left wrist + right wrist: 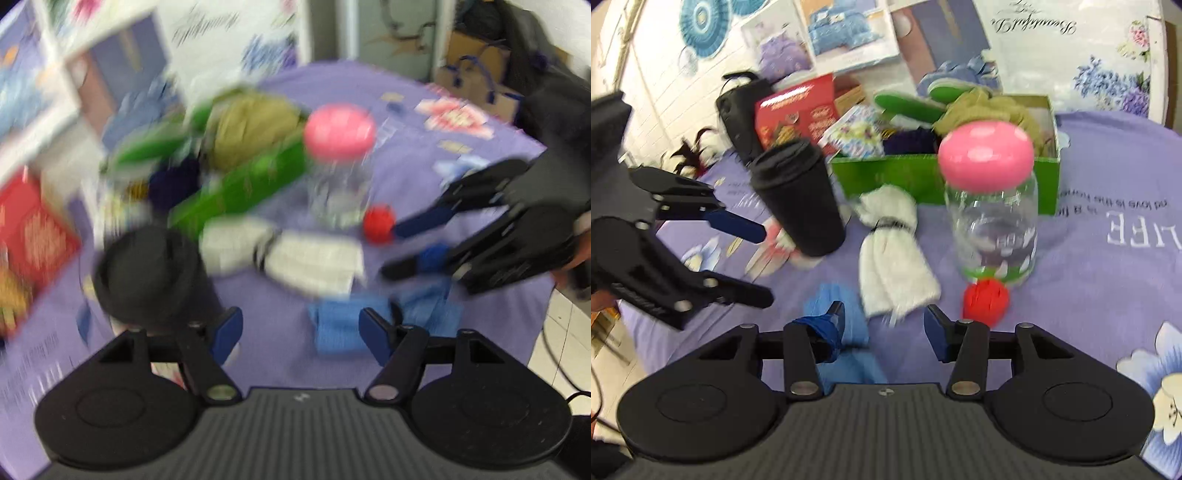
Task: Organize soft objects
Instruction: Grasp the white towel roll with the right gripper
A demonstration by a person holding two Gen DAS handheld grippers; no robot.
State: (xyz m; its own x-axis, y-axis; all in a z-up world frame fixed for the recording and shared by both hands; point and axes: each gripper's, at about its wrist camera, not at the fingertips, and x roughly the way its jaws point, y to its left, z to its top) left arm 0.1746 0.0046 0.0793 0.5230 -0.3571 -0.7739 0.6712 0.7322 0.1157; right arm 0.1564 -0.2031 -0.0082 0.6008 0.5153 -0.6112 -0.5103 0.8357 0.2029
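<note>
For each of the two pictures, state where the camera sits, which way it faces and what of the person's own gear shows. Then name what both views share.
Left wrist: on the left gripper, facing down across the purple tablecloth; the right gripper enters from the right.
Right wrist: on the right gripper, facing the green box; the left gripper enters from the left.
Shared: pink-lidded jar, black cup, white cloth bundle, red ball.

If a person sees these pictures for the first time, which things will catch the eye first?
Probably the clear jar with the pink lid, standing mid-table in front of the green box full of soft things. Next, the small red ball at the jar's foot, and the black cup to the left, with the white bundle lying between cup and jar.
</note>
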